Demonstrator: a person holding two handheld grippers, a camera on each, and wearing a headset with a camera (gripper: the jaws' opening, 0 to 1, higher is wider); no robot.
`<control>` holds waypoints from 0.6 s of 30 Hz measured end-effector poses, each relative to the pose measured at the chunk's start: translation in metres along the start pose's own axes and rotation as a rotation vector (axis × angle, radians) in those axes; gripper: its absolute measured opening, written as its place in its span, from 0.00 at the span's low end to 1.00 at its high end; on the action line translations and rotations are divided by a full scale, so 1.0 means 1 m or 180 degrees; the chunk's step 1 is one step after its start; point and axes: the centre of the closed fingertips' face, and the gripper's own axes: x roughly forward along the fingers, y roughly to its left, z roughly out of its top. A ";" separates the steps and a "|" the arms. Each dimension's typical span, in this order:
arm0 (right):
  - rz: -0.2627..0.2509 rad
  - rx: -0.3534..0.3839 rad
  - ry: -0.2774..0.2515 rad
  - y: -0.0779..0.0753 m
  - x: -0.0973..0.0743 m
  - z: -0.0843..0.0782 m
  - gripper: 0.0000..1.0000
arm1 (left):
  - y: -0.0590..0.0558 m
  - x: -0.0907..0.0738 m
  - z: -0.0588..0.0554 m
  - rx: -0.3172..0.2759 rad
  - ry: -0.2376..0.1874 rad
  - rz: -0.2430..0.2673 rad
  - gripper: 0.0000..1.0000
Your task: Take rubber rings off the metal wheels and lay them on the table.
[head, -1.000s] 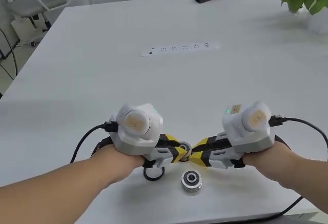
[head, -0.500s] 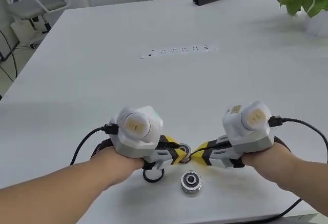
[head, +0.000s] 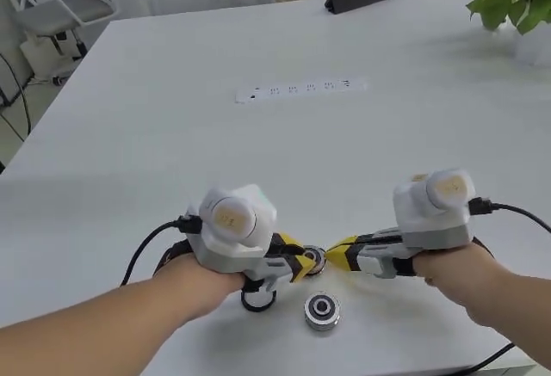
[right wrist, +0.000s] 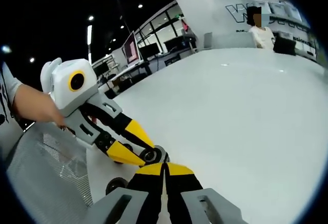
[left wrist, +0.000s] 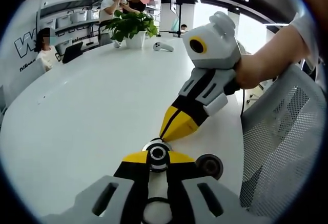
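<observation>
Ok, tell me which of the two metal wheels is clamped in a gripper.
The wheel clamped in the left gripper; the other wheel lies free on the table, nearer the person.

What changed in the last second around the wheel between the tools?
The right tool has drawn back a little to the right from the wheel held in the left tool. The loose ring and the second wheel on the table stayed put.
</observation>
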 end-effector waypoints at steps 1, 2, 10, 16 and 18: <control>0.0008 0.0006 -0.0011 0.001 0.000 0.000 0.00 | 0.000 0.000 0.000 -0.0001 0.0000 0.0002 0.07; 0.0010 0.0011 -0.0014 0.001 -0.001 0.000 0.00 | -0.001 0.000 0.000 -0.0001 -0.0001 0.0005 0.07; 0.0057 0.0174 -0.0027 0.005 0.000 0.001 0.00 | -0.001 0.000 0.000 0.0058 0.0014 0.0027 0.07; 0.0088 0.0200 -0.0027 0.008 0.000 0.003 0.00 | -0.001 0.000 0.001 0.0067 0.0005 0.0026 0.07; 0.0113 0.0191 -0.0030 0.010 0.001 0.004 0.00 | -0.001 0.000 0.001 0.0072 0.0009 0.0026 0.07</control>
